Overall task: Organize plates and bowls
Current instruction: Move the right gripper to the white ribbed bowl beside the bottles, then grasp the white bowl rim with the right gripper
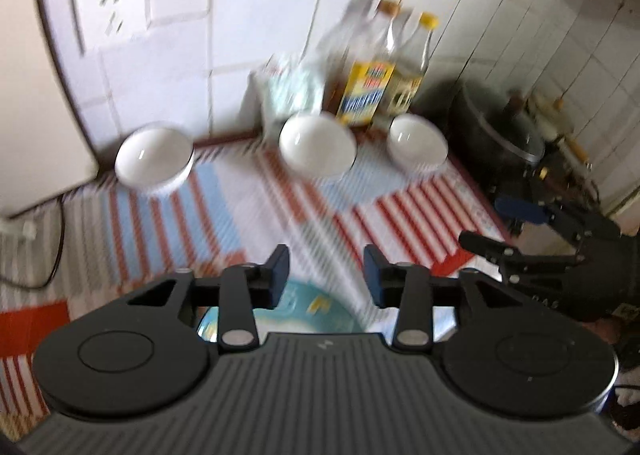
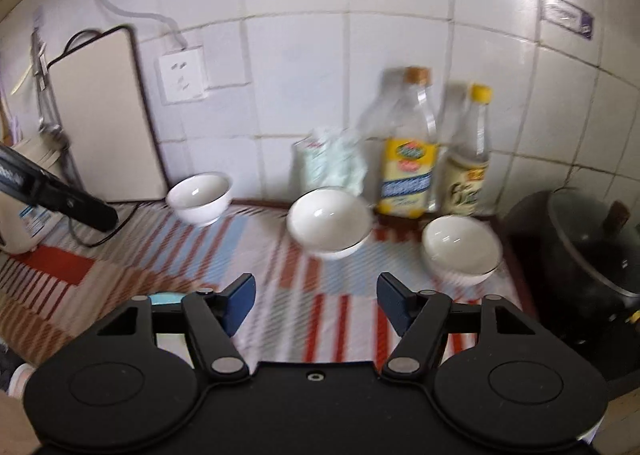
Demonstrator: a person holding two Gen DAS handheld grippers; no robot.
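Three white bowls stand on the striped cloth near the tiled wall: a left bowl (image 1: 154, 155) (image 2: 199, 198), a middle bowl (image 1: 317, 144) (image 2: 329, 223) and a right bowl (image 1: 418, 143) (image 2: 462, 249). A blue patterned plate (image 1: 308, 309) lies just under my left gripper (image 1: 326, 279), which is open and empty above it. The plate's edge (image 2: 164, 299) shows at the left of the right wrist view. My right gripper (image 2: 316, 305) is open and empty, above the cloth in front of the middle bowl. It shows in the left wrist view (image 1: 500, 227) at the right.
Oil bottles (image 2: 410, 159) (image 1: 372, 71) and a plastic bag (image 2: 332, 163) stand against the wall behind the bowls. A dark pot with a lid (image 2: 592, 239) (image 1: 504, 131) sits at the right. A beige board (image 2: 104, 115) leans at the left, below a wall socket (image 2: 182, 73).
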